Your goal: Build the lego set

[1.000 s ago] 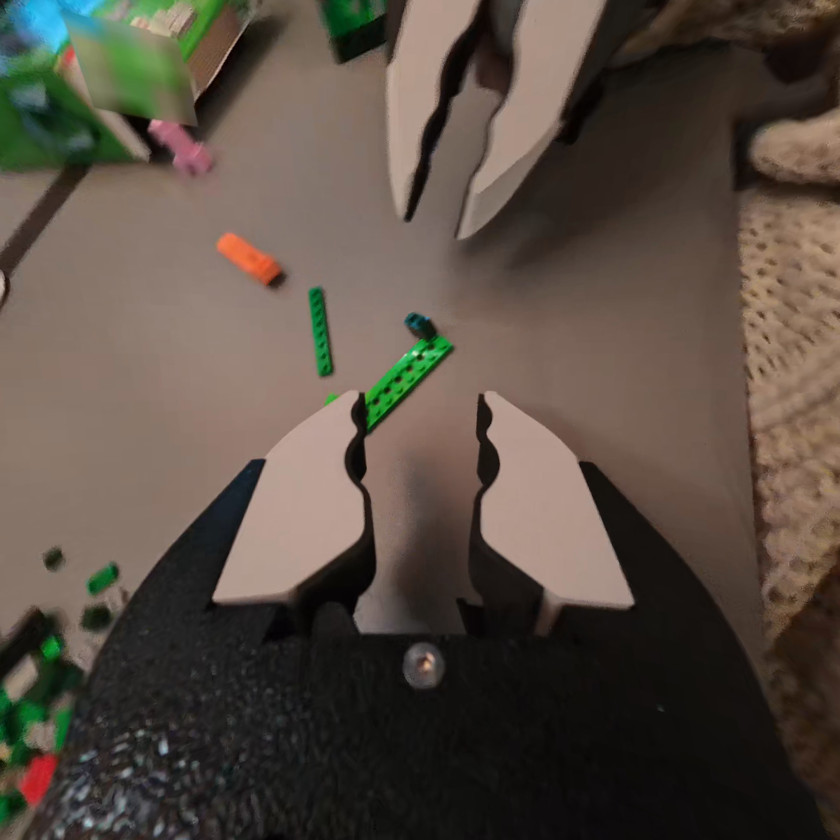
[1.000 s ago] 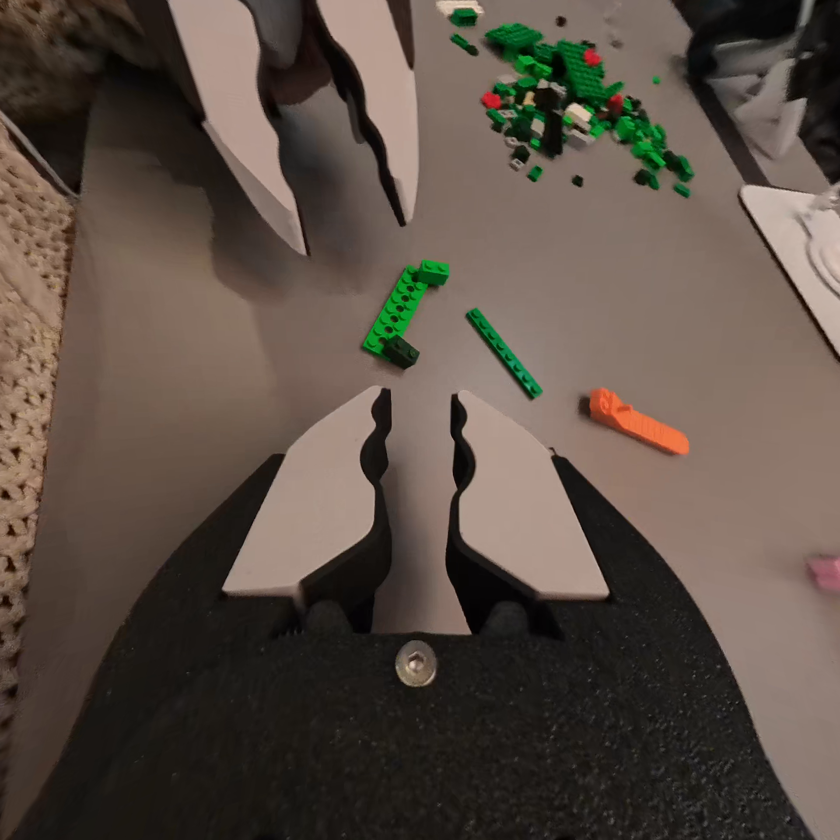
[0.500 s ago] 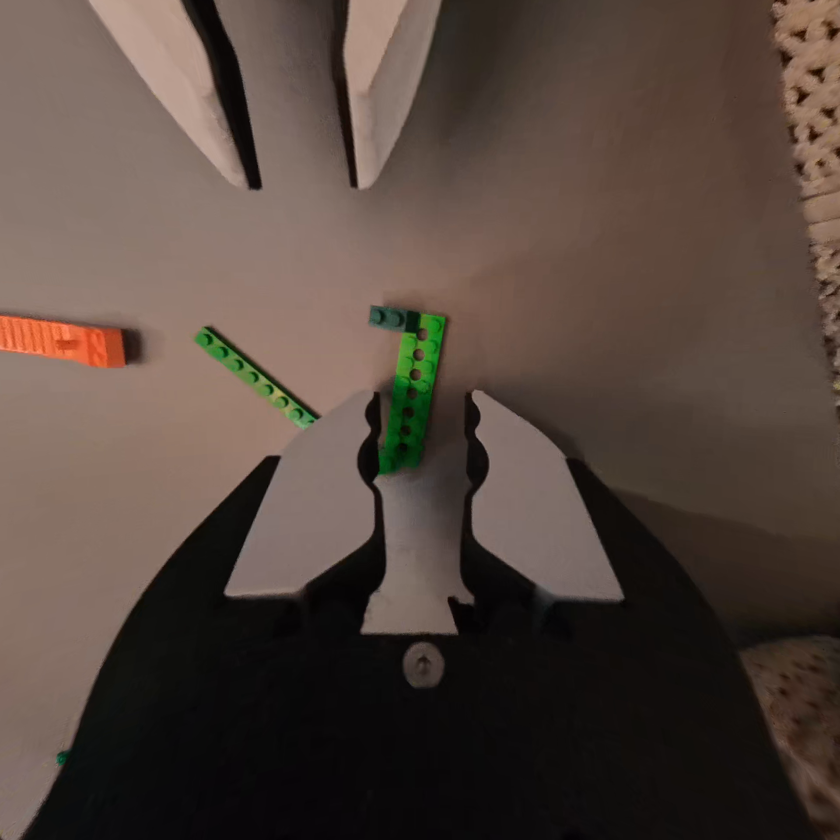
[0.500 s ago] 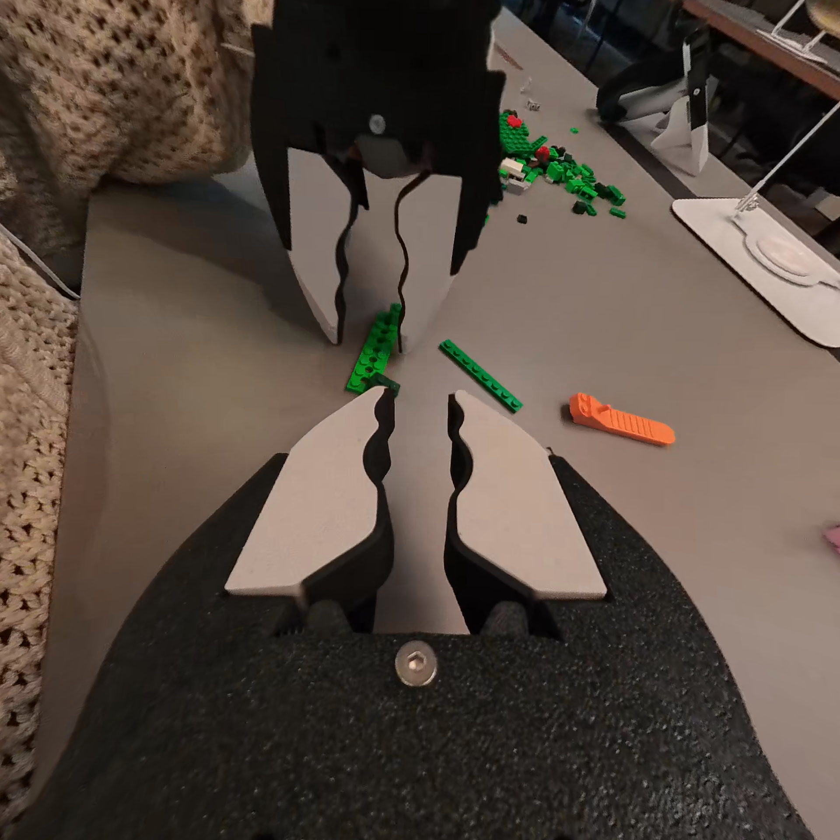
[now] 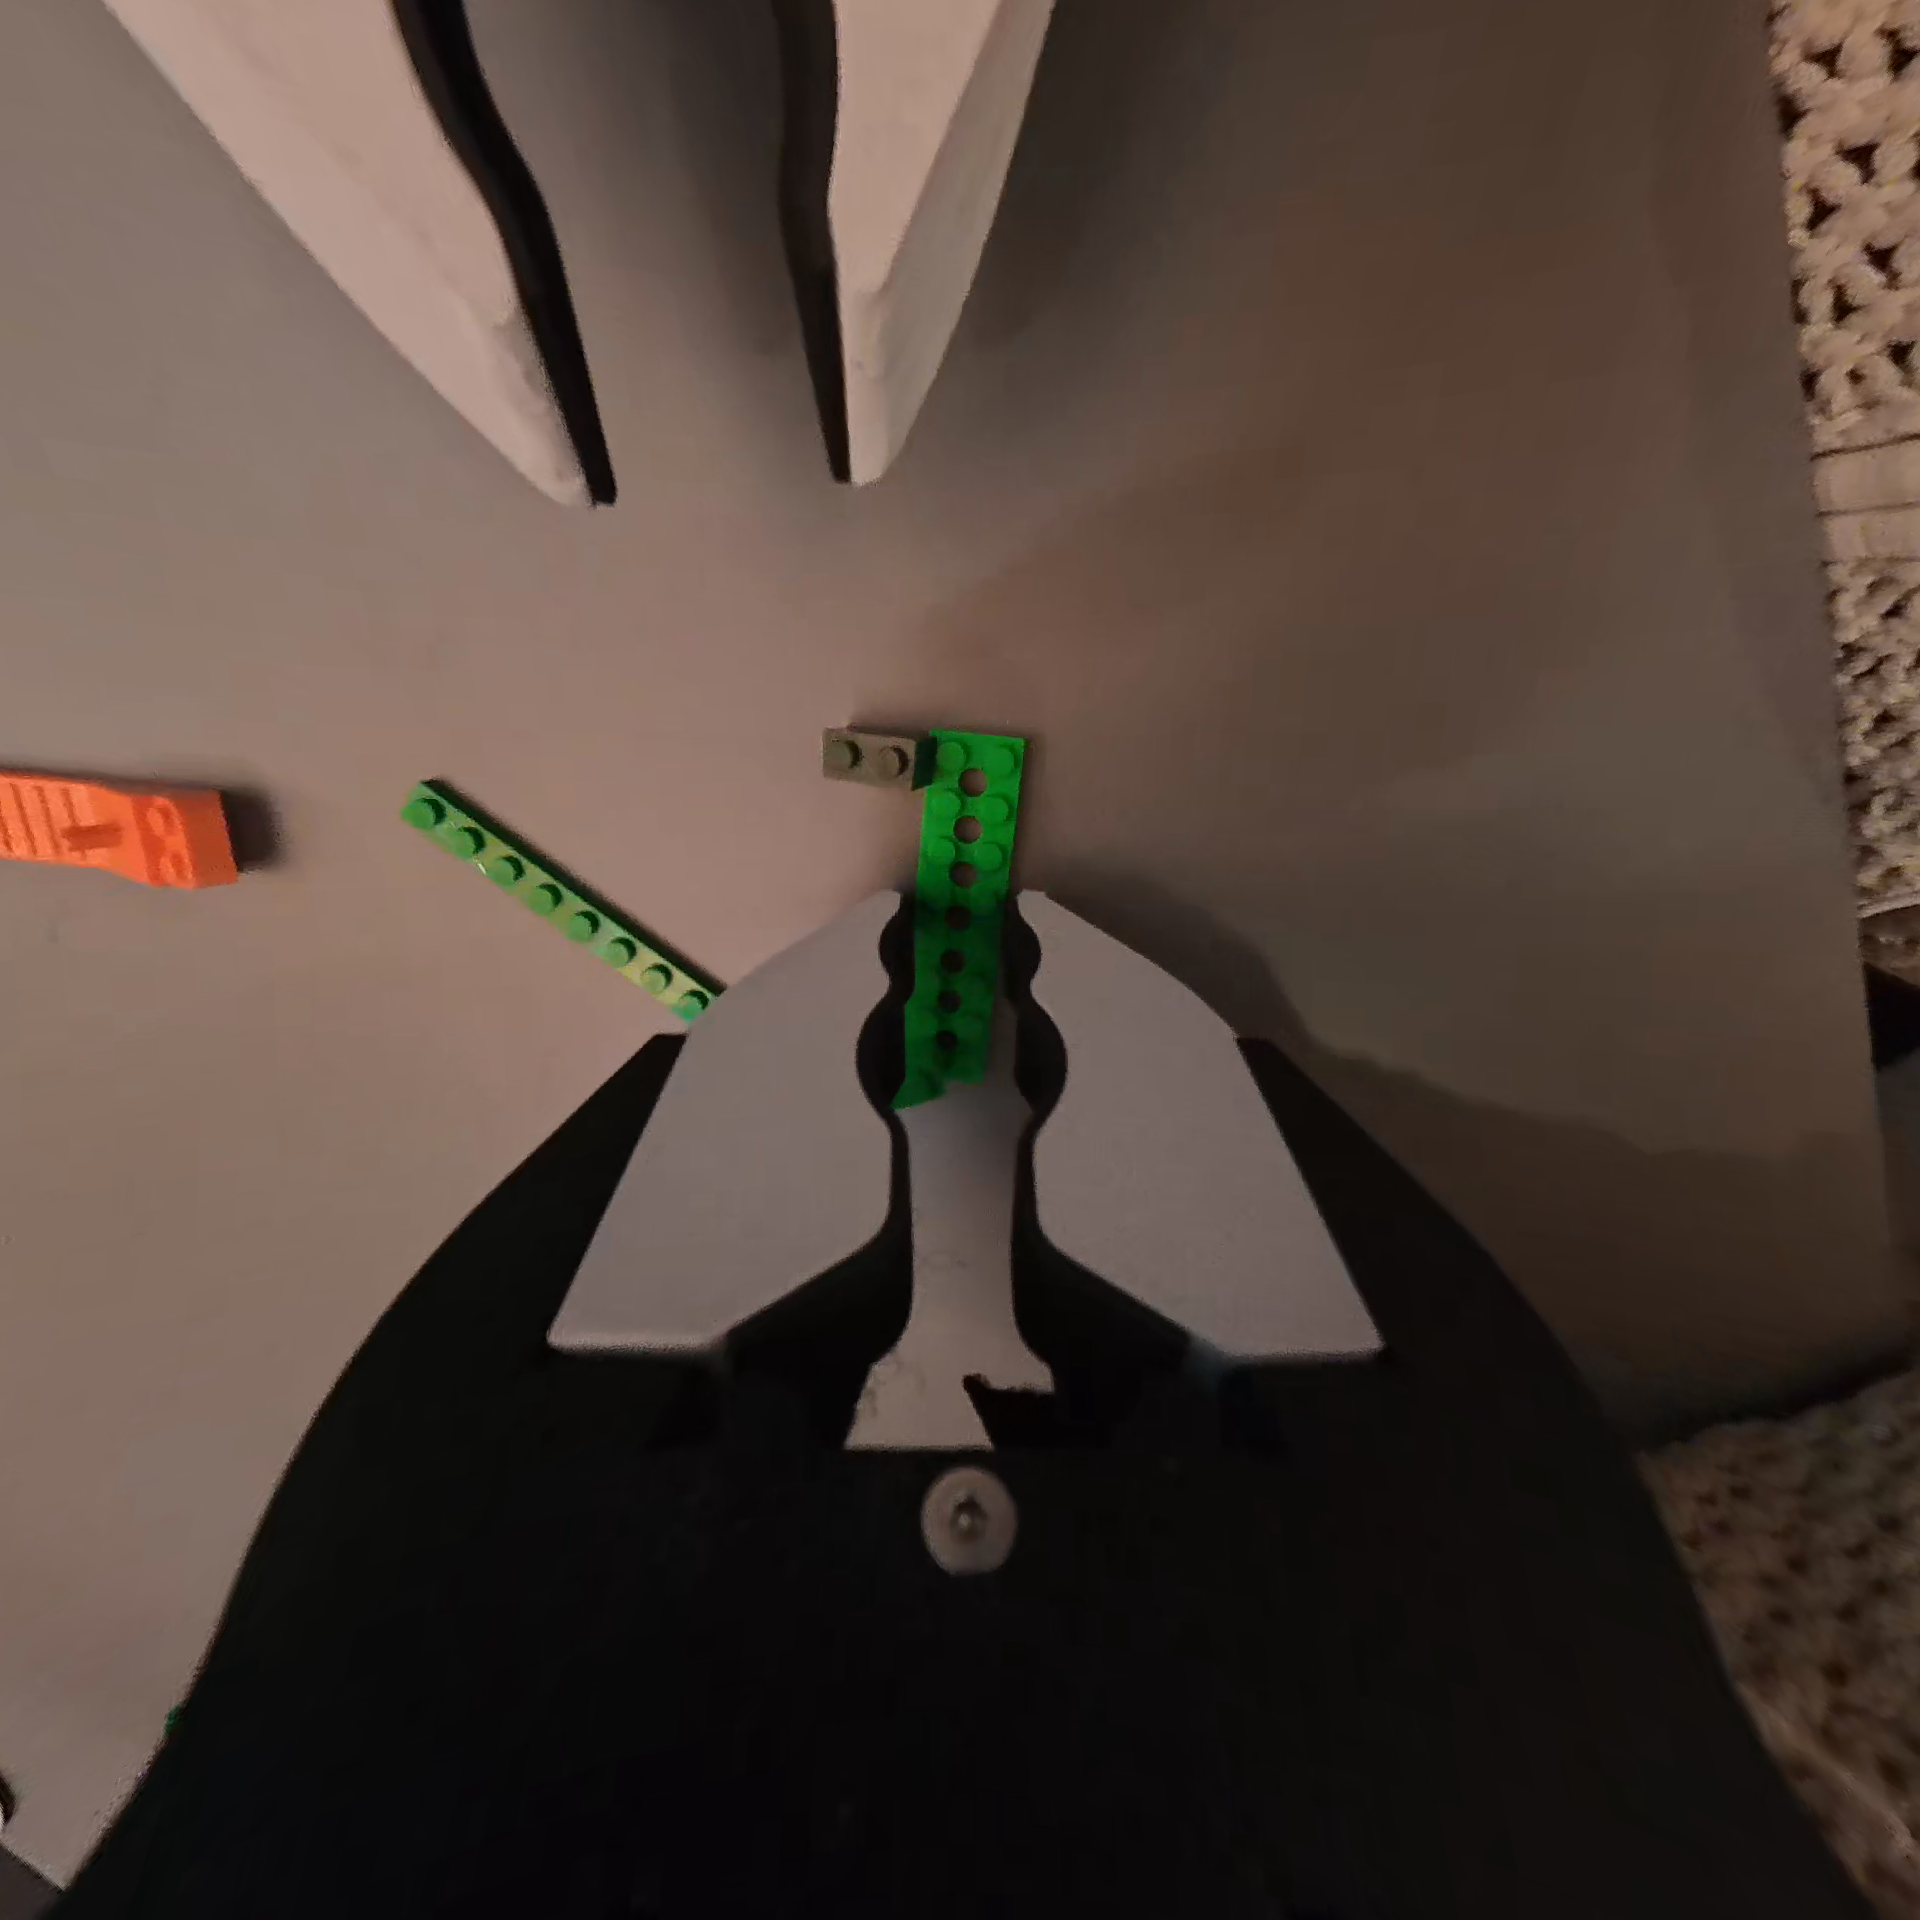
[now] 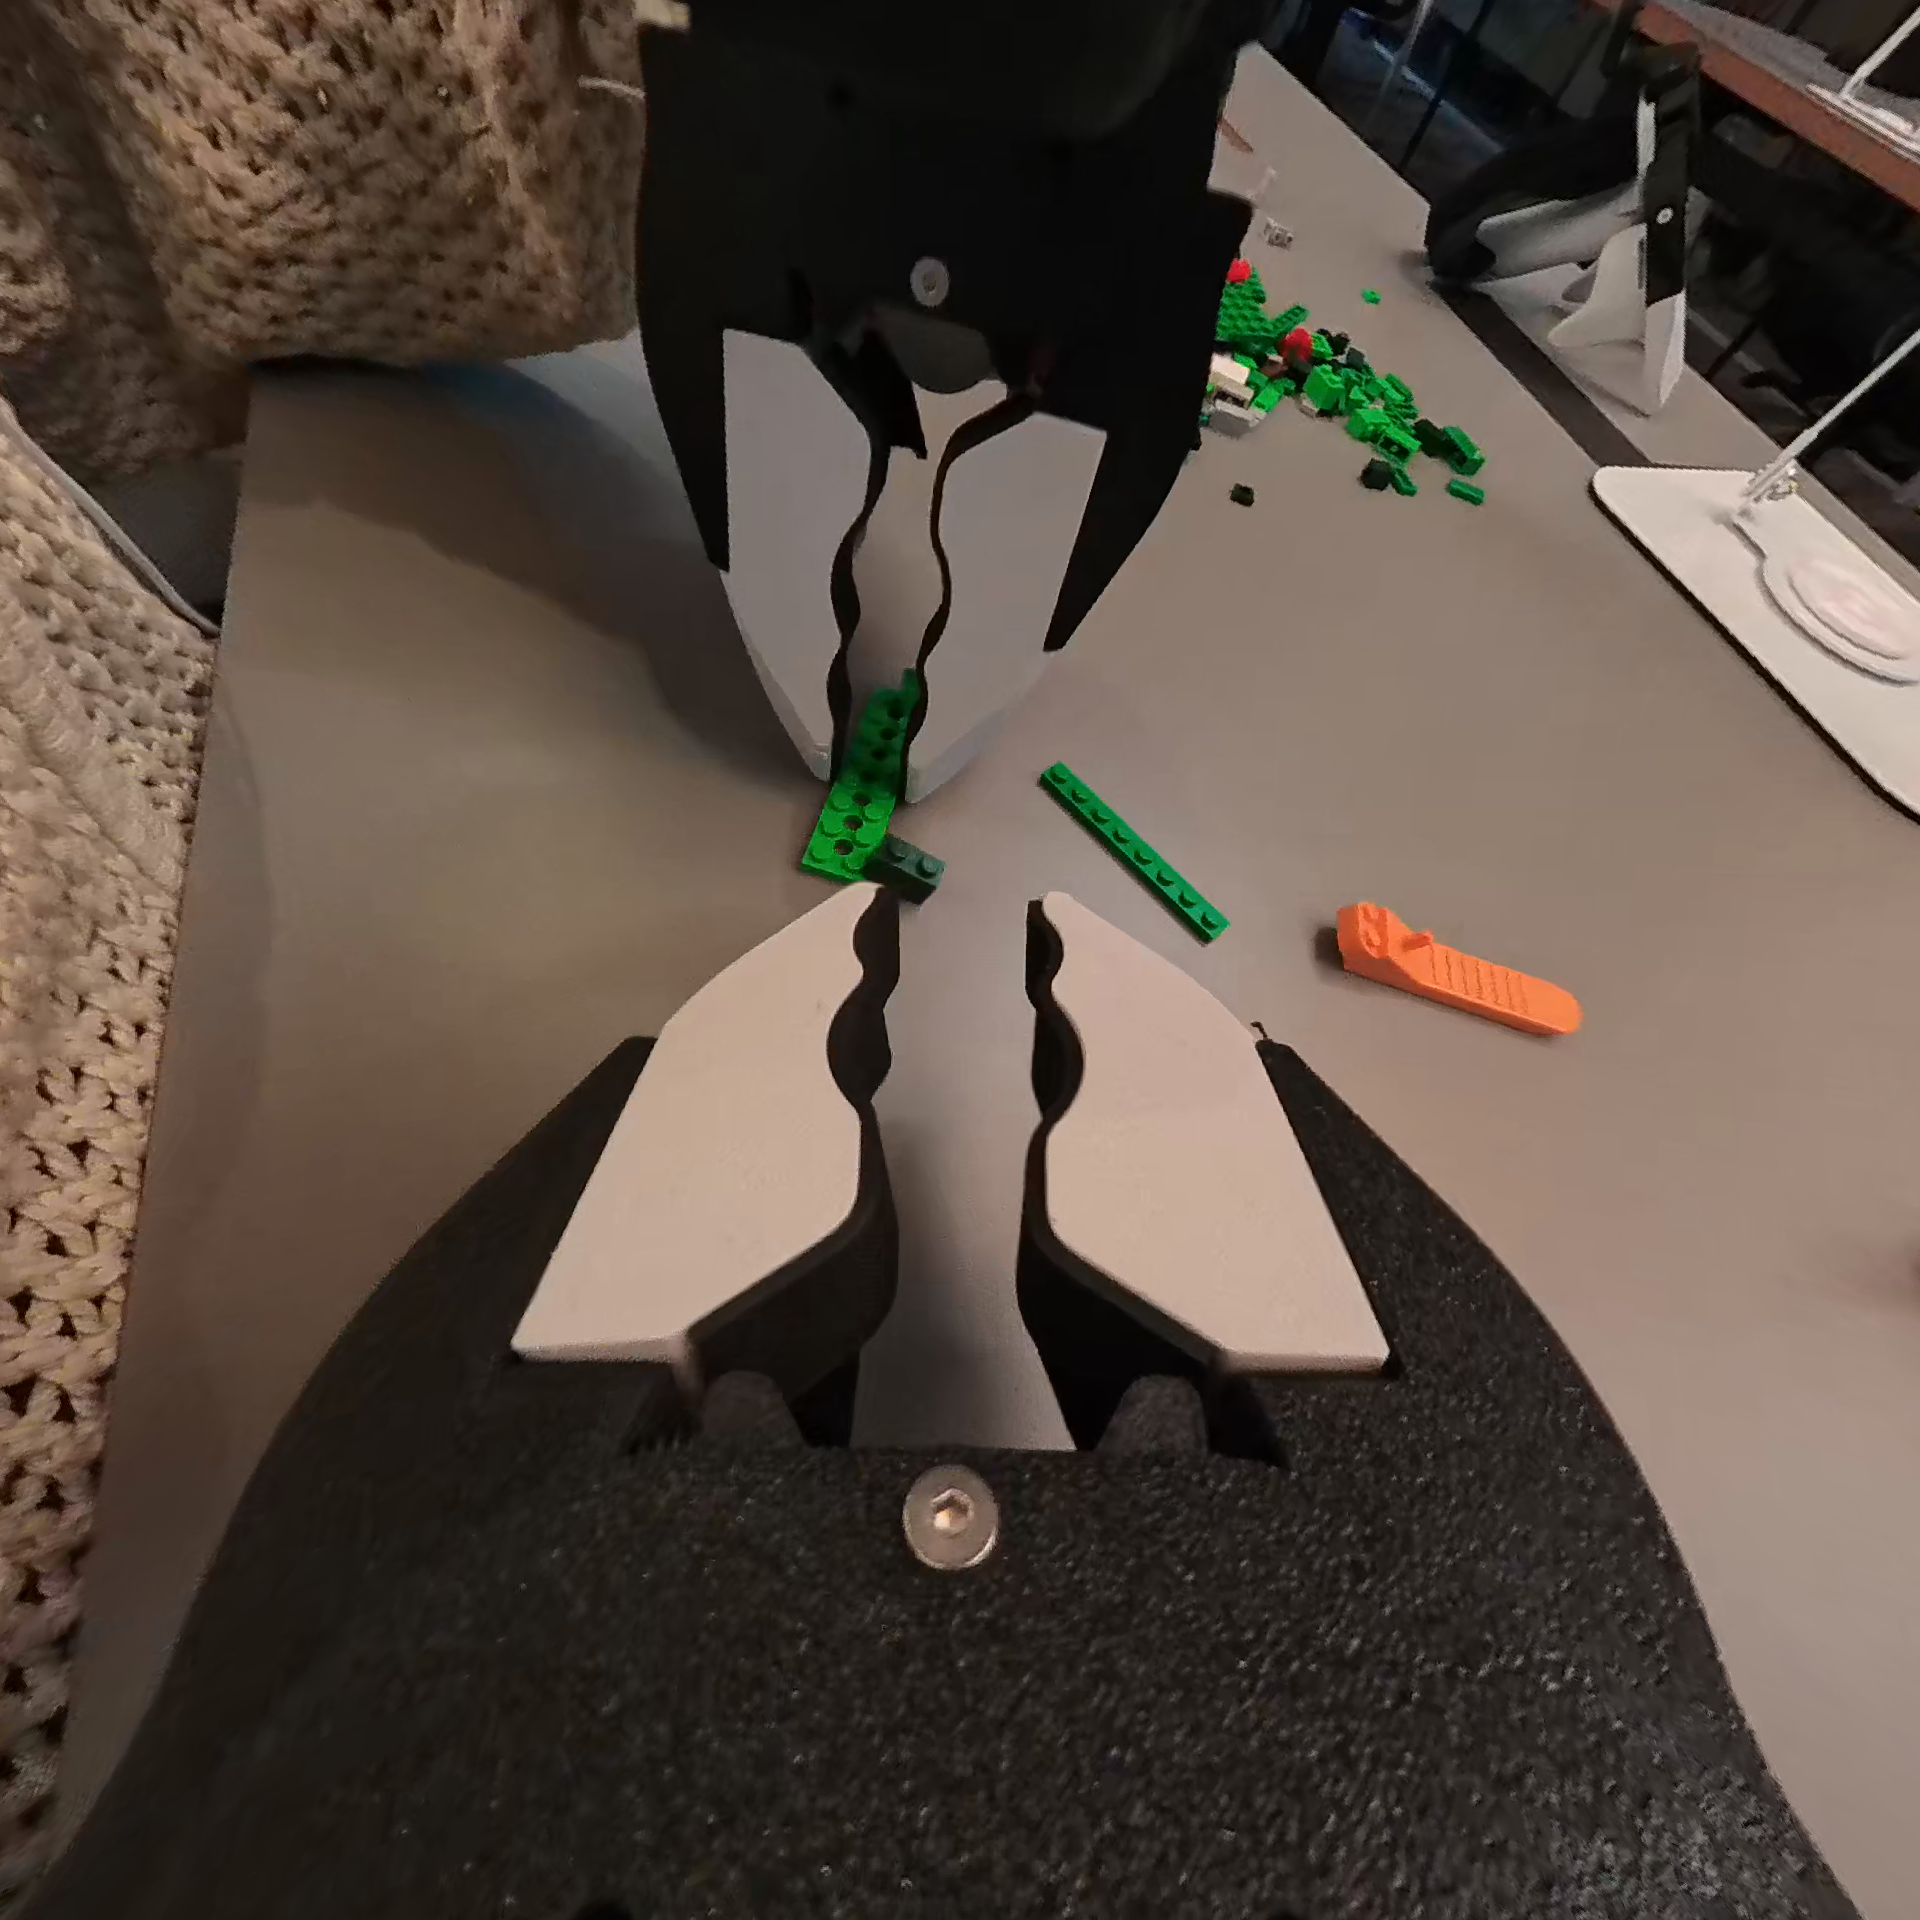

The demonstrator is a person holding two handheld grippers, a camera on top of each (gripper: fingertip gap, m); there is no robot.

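Left tool (image 5: pixel 961 909) now tighter around green plate (image 5: pixel 961 914)

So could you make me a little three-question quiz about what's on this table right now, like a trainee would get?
1. True or false: the left gripper is closed around the wide green plate.
2. Which lies nearest the orange tool? A) the loose brick pile B) the thin green strip C) the knitted sleeve
3. Fill in: the right gripper is ____ and holds nothing.

Key: 1 true; 2 B; 3 open.
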